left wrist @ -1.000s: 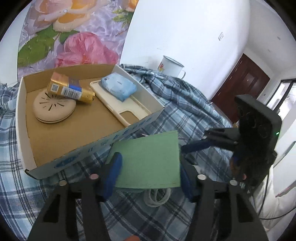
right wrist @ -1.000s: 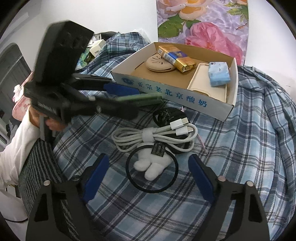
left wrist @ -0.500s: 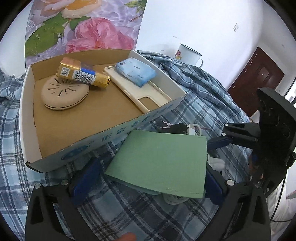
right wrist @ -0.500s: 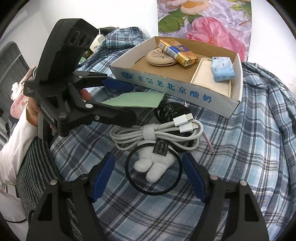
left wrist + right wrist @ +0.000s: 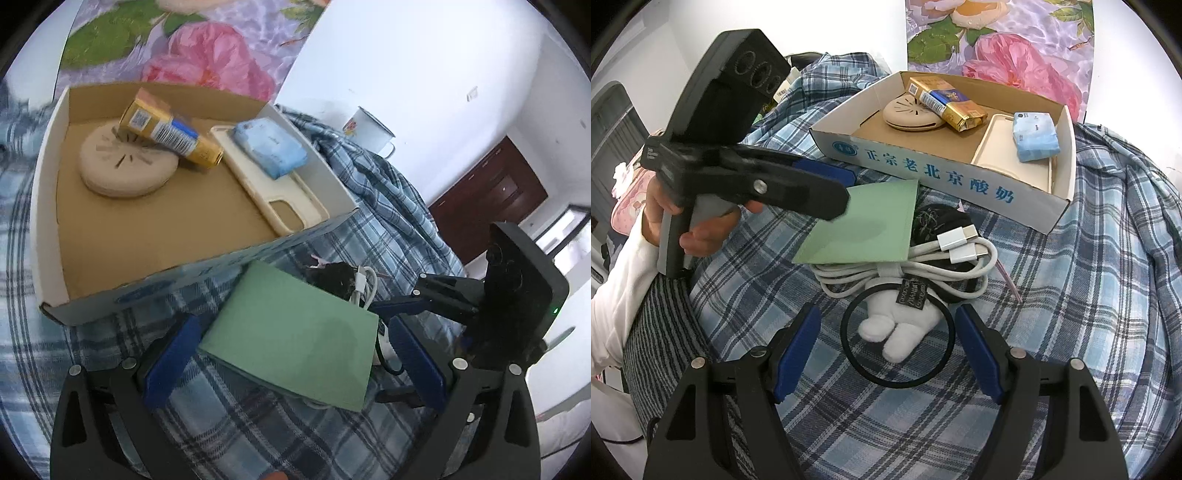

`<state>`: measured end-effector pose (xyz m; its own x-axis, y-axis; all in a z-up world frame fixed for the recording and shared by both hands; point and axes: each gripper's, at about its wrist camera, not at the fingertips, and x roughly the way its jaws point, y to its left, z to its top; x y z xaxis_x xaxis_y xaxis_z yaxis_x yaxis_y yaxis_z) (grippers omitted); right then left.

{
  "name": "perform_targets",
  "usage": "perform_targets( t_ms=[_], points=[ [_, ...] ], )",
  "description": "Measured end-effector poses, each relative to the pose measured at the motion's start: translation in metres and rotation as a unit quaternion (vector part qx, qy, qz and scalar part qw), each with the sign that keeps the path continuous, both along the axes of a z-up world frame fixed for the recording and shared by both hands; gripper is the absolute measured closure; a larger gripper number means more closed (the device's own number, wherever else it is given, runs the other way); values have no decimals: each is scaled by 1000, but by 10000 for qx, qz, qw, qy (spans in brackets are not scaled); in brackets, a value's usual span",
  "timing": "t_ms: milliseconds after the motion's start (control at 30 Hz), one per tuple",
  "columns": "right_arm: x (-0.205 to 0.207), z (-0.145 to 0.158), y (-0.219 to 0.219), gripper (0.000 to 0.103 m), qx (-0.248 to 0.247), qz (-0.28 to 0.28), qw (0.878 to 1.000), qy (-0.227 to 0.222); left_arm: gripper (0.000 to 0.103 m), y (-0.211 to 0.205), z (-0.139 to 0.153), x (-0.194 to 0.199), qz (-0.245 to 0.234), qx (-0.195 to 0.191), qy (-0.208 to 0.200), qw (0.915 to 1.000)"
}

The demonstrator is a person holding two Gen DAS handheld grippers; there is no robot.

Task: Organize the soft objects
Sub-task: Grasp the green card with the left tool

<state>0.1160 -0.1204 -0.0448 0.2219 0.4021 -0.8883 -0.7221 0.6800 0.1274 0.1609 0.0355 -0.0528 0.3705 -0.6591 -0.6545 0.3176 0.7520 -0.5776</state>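
Note:
A flat green sheet [image 5: 295, 332] lies on the plaid cloth in front of the cardboard tray [image 5: 48, 184], partly over a coiled white cable [image 5: 908, 266] and a black fuzzy hair tie [image 5: 934, 221]. My left gripper [image 5: 295, 358] stands open wide around the sheet, its pads off its edges. A white plush toy [image 5: 901, 325] with a thin black ring [image 5: 849, 354] around it lies below the cable. My right gripper [image 5: 888, 350] is open, one blue pad on each side of the toy, touching neither. The tray holds a beige disc [image 5: 125, 166], a gold pack [image 5: 173, 129], a cream phone case [image 5: 280, 199] and a blue tissue packet [image 5: 269, 147].
A person's hand [image 5: 701, 229] in a white sleeve [image 5: 620, 295] holds the left gripper. An enamel mug [image 5: 369, 127] stands behind the tray by the white wall. A floral panel [image 5: 207, 55] hangs behind. A dark striped cloth [image 5: 657, 350] lies at the left.
My left gripper's jaws have opened wide and let go of the green sheet, which now rests on the cable. The right gripper's pads stand slightly closer together around the plush toy.

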Motion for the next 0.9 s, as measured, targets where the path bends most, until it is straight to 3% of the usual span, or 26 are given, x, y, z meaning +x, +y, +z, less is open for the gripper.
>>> perform_targets(
  t_ms=[233,400,733,867,900],
  points=[
    [0,0,0,28,7,-1,10000,7,0,-19,-1,-8,-377,662,-370,9964],
    [0,0,1,28,2,-1,10000,5,0,-40,-2,-18,-668,1441,-706,9848],
    [0,0,2,29,-45,36,10000,-42,1,-46,-5,-19,-742,1670,-803,9799],
    [-1,0,3,45,-142,52,9998,-160,2,-44,-4,-20,-744,1613,-792,9809],
    [-1,1,2,54,-173,49,9996,-197,3,-44,-4,-20,-739,1590,-785,9814]
  ],
)
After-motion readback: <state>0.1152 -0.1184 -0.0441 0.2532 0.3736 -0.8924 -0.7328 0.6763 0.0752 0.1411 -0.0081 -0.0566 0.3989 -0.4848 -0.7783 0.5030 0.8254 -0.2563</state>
